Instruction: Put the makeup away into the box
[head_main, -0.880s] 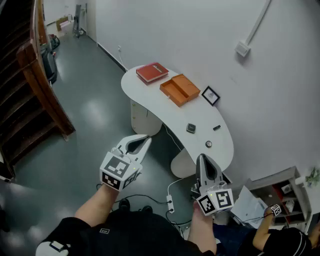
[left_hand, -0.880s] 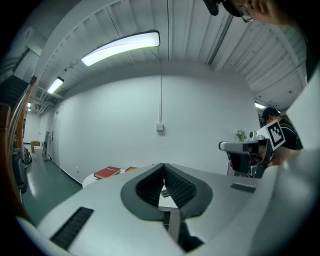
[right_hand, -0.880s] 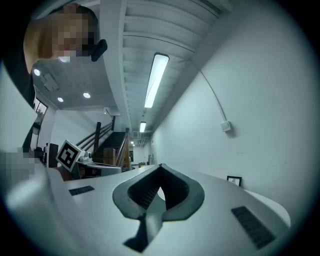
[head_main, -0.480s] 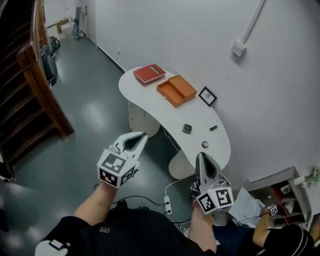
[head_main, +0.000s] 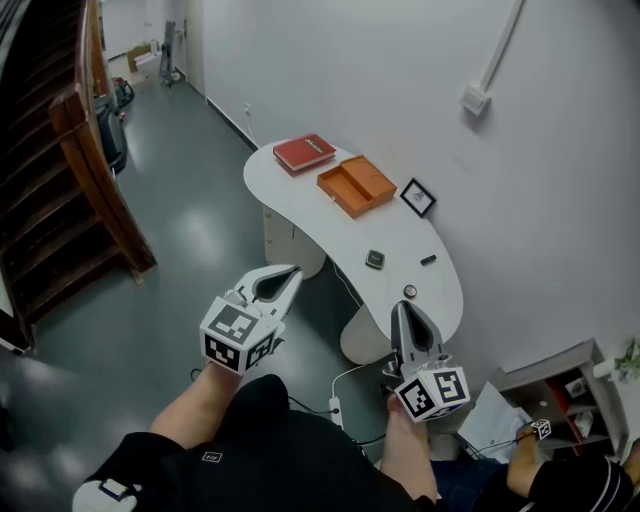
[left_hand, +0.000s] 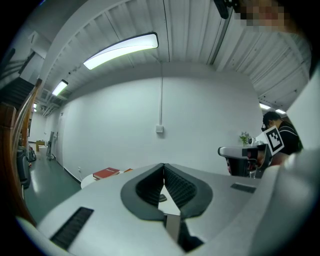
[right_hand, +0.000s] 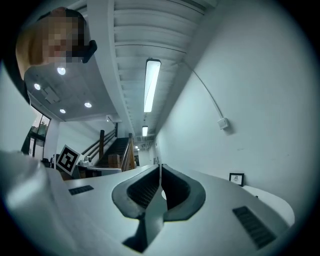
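The left gripper (head_main: 293, 271) is hovering over the grey floor in front of the white kidney-shaped table (head_main: 300, 205). Its jaws are resting with the tips together and are gripping nothing. The right gripper (head_main: 400, 309) is hovering just short of the table's near end. Its jaws are likewise pressing together and carrying nothing.

The open orange rectangular box (head_main: 356, 185) is sitting on the far half of the table, between the flat red book (head_main: 305, 152) and the small black-framed picture (head_main: 419, 197).

The makeup is lying outside the box on the near half of the table:
- the small dark square compact (head_main: 375, 259);
- the short black stick (head_main: 428, 260), nearer the wall;
- the small round piece (head_main: 409, 291), closest to the right gripper.
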